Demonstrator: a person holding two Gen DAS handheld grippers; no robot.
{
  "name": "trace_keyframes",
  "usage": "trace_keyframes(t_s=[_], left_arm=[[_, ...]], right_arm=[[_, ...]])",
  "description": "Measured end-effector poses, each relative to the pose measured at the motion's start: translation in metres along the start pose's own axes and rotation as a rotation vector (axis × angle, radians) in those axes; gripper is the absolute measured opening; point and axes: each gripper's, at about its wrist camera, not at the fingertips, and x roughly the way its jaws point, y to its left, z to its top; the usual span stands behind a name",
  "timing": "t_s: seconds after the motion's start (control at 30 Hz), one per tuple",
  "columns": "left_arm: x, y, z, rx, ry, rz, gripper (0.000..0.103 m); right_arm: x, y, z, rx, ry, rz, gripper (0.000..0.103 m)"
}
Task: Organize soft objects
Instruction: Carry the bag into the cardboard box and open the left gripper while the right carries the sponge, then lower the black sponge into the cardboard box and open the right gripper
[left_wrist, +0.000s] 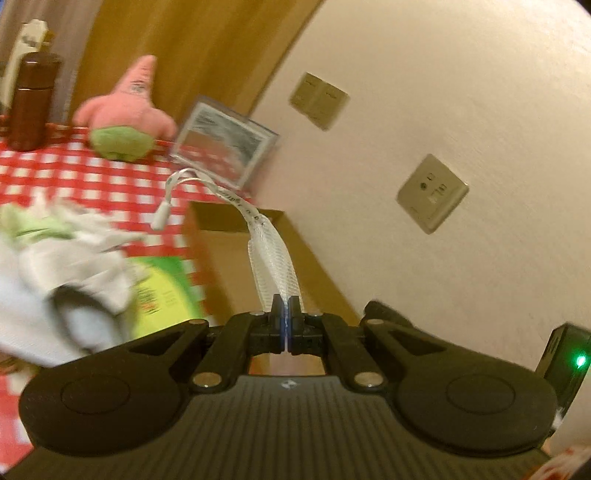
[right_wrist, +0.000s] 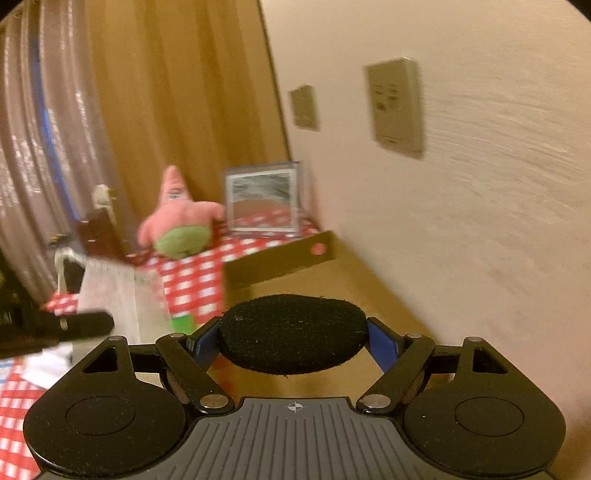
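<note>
Low in the middle of the left wrist view, our left gripper (left_wrist: 285, 314) has its jaws pinched tight on a white mesh pouch (left_wrist: 275, 258), whose drawstring and toggle (left_wrist: 161, 218) arch up toward the upper left. Over in the right wrist view, our right gripper (right_wrist: 293, 334) is clamped on a round black foam pad (right_wrist: 293, 332), the blue fingers (right_wrist: 382, 345) spread only as wide as the pad. Both loads hang over the open cardboard box (left_wrist: 236, 218) beside the red checked tablecloth (left_wrist: 74, 173), so we judge we're mid-delivery: next we lower each piece into the box and let go. Upper left, the pink starfish plush (left_wrist: 129, 107) waits on the cloth, apparently untouched.
</note>
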Motion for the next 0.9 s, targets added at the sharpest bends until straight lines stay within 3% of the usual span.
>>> trace_keyframes(t_s=[0.27, 0.37, 0.43, 0.77, 0.83, 0.9], left_arm=[[0.083, -0.025, 0.011, 0.042, 0.052, -0.065, 0.001], [0.111, -0.024, 0.011, 0.042, 0.093, -0.053, 0.032], [0.123, -0.020, 0.010, 0.057, 0.110, -0.017, 0.032], [0.104, 0.008, 0.009, 0.090, 0.083, 0.076, 0.034], [0.096, 0.010, 0.011, 0.099, 0.069, 0.087, 0.037], [0.088, 0.010, 0.011, 0.114, 0.058, 0.101, 0.045]], right_arm=[[0.028, -0.038, -0.005, 0.012, 0.031, -0.069, 0.080], [0.039, -0.046, -0.009, 0.024, 0.047, -0.082, 0.080], [0.046, -0.049, -0.011, 0.033, 0.060, -0.081, 0.080], [0.075, -0.046, -0.014, 0.030, 0.089, -0.034, 0.081], [0.080, -0.048, -0.012, 0.055, 0.079, 0.016, 0.084], [0.083, -0.049, -0.009, 0.067, 0.078, 0.012, 0.086]])
